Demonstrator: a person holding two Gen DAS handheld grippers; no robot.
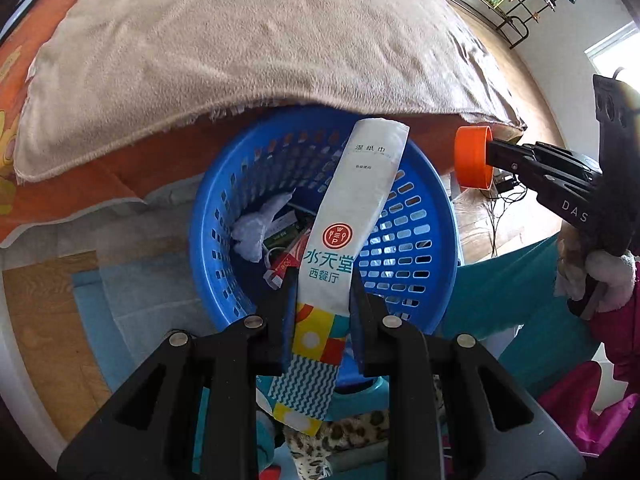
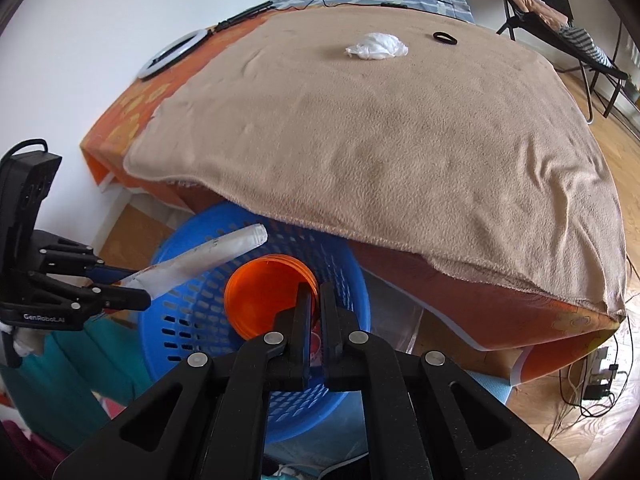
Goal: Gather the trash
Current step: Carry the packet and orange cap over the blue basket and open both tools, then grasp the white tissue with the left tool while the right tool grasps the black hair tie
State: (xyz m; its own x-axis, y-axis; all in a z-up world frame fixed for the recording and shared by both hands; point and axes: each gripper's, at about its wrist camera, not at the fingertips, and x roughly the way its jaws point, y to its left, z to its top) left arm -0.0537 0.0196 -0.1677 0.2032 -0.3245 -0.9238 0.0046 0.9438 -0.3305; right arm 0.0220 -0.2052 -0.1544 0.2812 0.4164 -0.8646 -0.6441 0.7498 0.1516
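1. The trash we hold is two things: a long wet-wipe packet [image 1: 352, 216] in our left claw [image 1: 320, 312] and an orange cup [image 2: 268, 296] in our right claw [image 2: 316, 300].
2. Our left claw is pinched tight on the lower part of the packet. The packet's long side points up and away from the claw, and its far end hangs over the open blue basket [image 1: 432, 256].
3. Our right claw is squeezed on the cup's wall, one finger inside and one outside. The cup's open mouth faces back at this claw.
4. From the right claw's view the cup sits right over the basket. From the left claw's view it looks to be out by the basket's right rim, so we cannot tell which.
5. The basket is on the floor, partly under the edge of the bed [image 2: 360, 128]. It already has bits of rubbish in it.
6. We think the packet is nearer the middle of the basket, so the left claw could let go first.
7. A white crumpled wad [image 2: 376, 46] lies on the bed, well apart from both claws. It is left to pick up.
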